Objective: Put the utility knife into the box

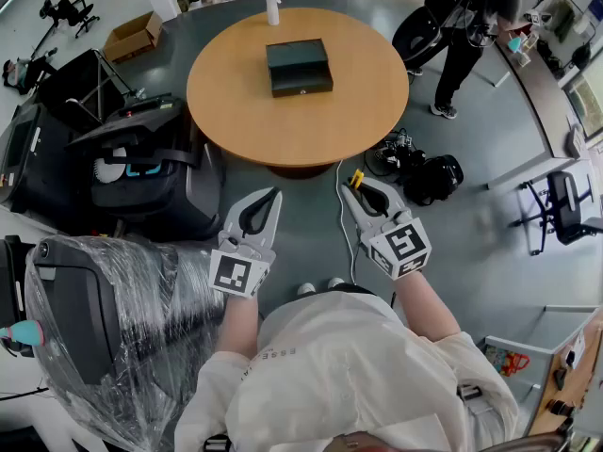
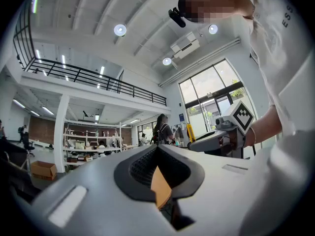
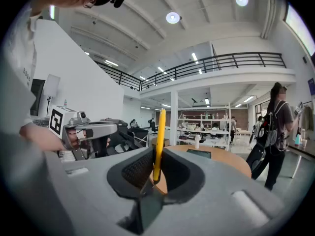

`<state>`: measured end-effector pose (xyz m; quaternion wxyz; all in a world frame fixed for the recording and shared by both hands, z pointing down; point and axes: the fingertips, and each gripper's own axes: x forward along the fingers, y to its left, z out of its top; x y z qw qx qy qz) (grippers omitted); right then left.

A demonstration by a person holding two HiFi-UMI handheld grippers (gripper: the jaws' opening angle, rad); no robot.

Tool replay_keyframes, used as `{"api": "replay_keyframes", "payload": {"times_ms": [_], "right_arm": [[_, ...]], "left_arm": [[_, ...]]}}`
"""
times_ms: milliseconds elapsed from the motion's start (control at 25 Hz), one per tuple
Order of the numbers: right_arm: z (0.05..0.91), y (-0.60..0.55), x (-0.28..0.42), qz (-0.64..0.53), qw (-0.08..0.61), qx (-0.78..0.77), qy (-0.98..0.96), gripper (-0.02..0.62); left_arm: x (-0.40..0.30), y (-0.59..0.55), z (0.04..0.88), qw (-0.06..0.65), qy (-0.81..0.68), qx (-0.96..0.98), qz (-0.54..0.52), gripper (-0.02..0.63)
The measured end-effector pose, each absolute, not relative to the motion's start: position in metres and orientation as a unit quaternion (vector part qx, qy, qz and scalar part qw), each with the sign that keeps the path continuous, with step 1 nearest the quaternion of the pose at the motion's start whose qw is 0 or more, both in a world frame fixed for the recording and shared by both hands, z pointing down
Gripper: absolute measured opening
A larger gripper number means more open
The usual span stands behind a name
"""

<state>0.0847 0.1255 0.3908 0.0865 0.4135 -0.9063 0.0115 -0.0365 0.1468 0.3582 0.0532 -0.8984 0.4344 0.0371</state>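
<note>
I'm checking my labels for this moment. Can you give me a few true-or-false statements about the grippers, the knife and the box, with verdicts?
1. The right gripper is clamped on the yellow utility knife. True.
2. The utility knife lies inside the black box. False: it is in the right gripper's jaws, short of the table.
3. The left gripper holds the white bottle. False: its jaws are together on nothing, and the bottle stands at the far edge of the table.
4. The black box sits on the round wooden table. True.
</note>
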Motion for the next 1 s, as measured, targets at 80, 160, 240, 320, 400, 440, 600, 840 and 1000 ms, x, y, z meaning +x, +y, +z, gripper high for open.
{"api": "replay_keyframes", "payload": {"times_ms": [80, 160, 240, 320, 400, 440, 600, 840, 1000], "right_arm": [[0.390, 0.123, 0.078, 0.010, 0.083, 0.418, -0.905, 0.041], [0.389, 0.121, 0.073, 0.008, 0.081, 0.421, -0.903, 0.041], [0.389, 0.118, 0.071, 0.005, 0.082, 0.423, -0.902, 0.041], [0.391, 0.112, 0.069, 0.004, 0.084, 0.424, -0.902, 0.041], [0.394, 0.103, 0.067, 0.005, 0.085, 0.423, -0.902, 0.041], [0.397, 0.098, 0.066, 0.006, 0.086, 0.421, -0.903, 0.041], [0.407, 0.067, 0.060, 0.008, 0.088, 0.409, -0.908, 0.041], [0.416, -0.010, 0.061, 0.017, 0.088, 0.395, -0.914, 0.041], [0.417, -0.074, 0.071, 0.019, 0.087, 0.390, -0.917, 0.041]], "left_arm": [[-0.045, 0.143, 0.360, 0.053, 0.435, -0.898, 0.031, 0.015], [-0.051, 0.140, 0.359, 0.055, 0.434, -0.899, 0.033, 0.015], [-0.056, 0.136, 0.357, 0.058, 0.433, -0.898, 0.041, 0.015], [-0.058, 0.130, 0.358, 0.058, 0.434, -0.898, 0.042, 0.015], [-0.060, 0.121, 0.361, 0.058, 0.435, -0.898, 0.036, 0.015], [-0.060, 0.115, 0.363, 0.057, 0.436, -0.898, 0.033, 0.015], [-0.062, 0.084, 0.368, 0.059, 0.441, -0.895, 0.035, 0.015], [-0.058, 0.011, 0.380, 0.051, 0.449, -0.892, 0.024, 0.015], [-0.049, -0.055, 0.380, 0.046, 0.454, -0.889, 0.020, 0.015]]}}
